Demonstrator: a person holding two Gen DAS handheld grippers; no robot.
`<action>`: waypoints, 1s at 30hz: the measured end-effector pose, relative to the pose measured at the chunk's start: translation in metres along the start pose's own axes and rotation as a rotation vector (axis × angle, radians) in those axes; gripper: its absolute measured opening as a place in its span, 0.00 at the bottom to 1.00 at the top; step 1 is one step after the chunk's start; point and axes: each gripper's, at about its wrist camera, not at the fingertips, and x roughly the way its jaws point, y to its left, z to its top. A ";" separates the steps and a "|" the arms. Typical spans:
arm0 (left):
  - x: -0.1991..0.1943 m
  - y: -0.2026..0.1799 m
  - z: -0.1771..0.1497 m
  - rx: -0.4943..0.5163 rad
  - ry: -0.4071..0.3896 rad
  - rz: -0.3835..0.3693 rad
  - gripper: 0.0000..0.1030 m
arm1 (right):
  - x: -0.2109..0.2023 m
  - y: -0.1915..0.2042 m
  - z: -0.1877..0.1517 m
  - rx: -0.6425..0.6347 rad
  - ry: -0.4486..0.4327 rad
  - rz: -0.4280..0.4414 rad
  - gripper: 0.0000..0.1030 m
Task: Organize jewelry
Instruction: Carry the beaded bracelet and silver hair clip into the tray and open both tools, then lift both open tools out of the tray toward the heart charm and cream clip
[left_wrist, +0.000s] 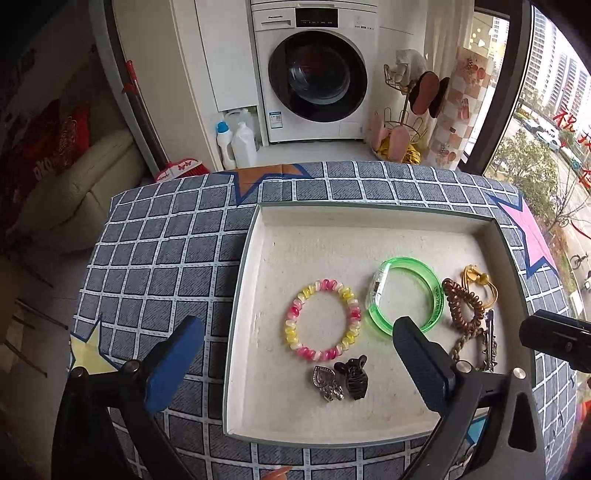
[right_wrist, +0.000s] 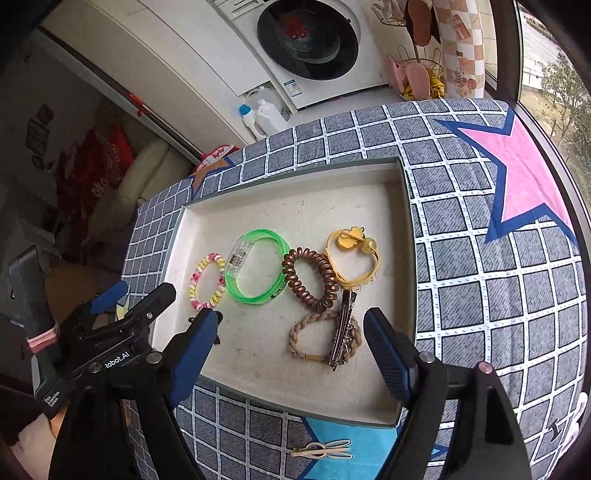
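Over the tray (left_wrist: 255, 258), left gripper (left_wrist: 295, 365) wide open and empty, right gripper (right_wrist: 291, 354) open, empty, above braided bracelet (right_wrist: 301, 338), beaded bracelet (left_wrist: 322, 320) beside green bangle (left_wrist: 430, 291)

Pink-and-yellow bead bracelet (left_wrist: 322, 319), green bangle (left_wrist: 406, 295), copper coil tie (right_wrist: 309, 279), yellow band (right_wrist: 352, 254), and grey checked cloth (left_wrist: 159, 254) with pink star (right_wrist: 524, 181).

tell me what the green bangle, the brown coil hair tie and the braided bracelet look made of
Green bangle: likely clear plastic or acrylic, glossy, light passing through it. Brown coil hair tie: probably plastic spiral cord with a metallic coppery sheen. Braided bracelet: looks like woven cord or leather, matte tan; which one is unclear.
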 end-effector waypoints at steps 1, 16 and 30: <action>-0.002 0.000 -0.001 0.005 -0.005 0.008 1.00 | -0.002 0.000 -0.001 0.003 -0.003 -0.004 0.81; -0.047 -0.002 -0.033 0.015 -0.011 0.003 1.00 | -0.044 0.001 -0.032 0.031 -0.062 0.015 0.83; -0.075 -0.024 -0.113 0.119 0.069 -0.067 1.00 | -0.059 -0.015 -0.089 0.074 0.036 -0.048 0.83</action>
